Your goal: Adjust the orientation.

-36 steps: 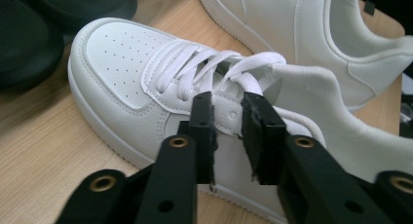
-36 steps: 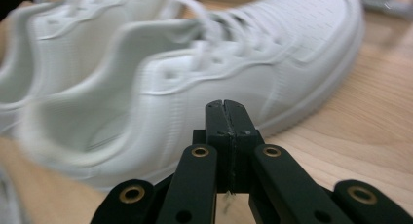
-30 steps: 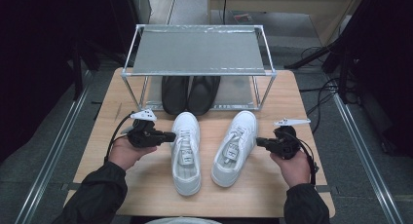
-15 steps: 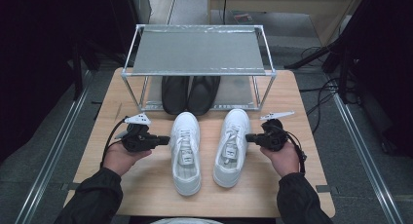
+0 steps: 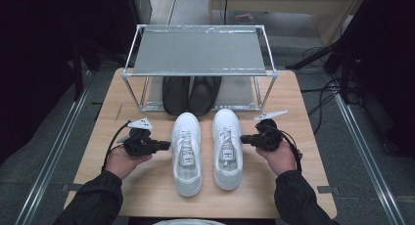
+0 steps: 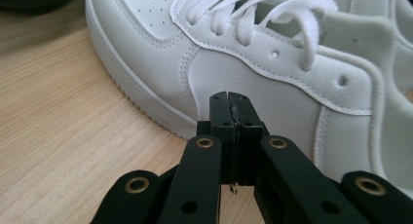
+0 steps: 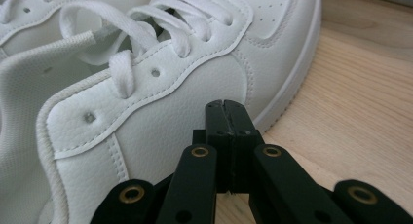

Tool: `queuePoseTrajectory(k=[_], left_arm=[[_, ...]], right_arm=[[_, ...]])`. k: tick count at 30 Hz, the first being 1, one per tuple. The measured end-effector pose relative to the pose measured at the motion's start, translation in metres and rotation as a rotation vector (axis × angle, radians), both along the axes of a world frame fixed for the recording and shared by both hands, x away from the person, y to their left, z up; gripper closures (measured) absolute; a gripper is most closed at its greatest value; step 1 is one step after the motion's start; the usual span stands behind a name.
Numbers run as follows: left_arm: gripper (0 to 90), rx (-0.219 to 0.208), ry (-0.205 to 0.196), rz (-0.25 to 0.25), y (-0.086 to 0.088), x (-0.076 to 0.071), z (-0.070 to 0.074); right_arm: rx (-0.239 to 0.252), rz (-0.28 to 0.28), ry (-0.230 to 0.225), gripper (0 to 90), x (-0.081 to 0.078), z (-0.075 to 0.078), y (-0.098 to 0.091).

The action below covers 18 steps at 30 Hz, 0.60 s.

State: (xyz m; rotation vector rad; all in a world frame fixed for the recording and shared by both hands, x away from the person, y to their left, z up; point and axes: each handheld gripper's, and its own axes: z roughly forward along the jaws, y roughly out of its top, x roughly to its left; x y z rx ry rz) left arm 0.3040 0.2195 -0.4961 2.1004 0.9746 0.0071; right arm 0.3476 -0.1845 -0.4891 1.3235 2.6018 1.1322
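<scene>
Left tool, jaws together and empty, sits at the outer side of the left white sneaker. Right sneaker stands just beside it on the tabletop, right tool likewise pressed together at its outer flank. Step looks like nudging the pair together; next probably calls for even inward pushes.
</scene>
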Motion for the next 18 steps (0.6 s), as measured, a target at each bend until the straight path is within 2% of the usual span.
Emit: queuePoseTrajectory(k=[3,10,13,14,18], left_arm=[[90.0,0.023,-0.002,-0.013,-0.0027,-0.0005,-0.0038],[90.0,0.005,0.013,-0.025,-0.0033,0.0006,-0.0056],[90.0,0.006,0.02,-0.025,-0.0046,0.0006,-0.0066],[90.0,0.006,0.02,-0.024,-0.0052,0.0005,-0.0069],[90.0,0.022,0.025,-0.038,-0.0073,0.0007,-0.0085]], right_arm=[[-0.011,0.005,-0.003,90.0,0.0014,-0.0011,0.0033],[-0.006,0.014,0.001,90.0,0.003,-0.0016,0.0036],[-0.002,0.012,0.005,90.0,0.0037,-0.0017,0.0054],[-0.004,0.016,-0.008,90.0,0.0041,-0.002,0.0067],[-0.008,0.017,-0.014,90.0,0.0035,-0.0015,0.0111]])
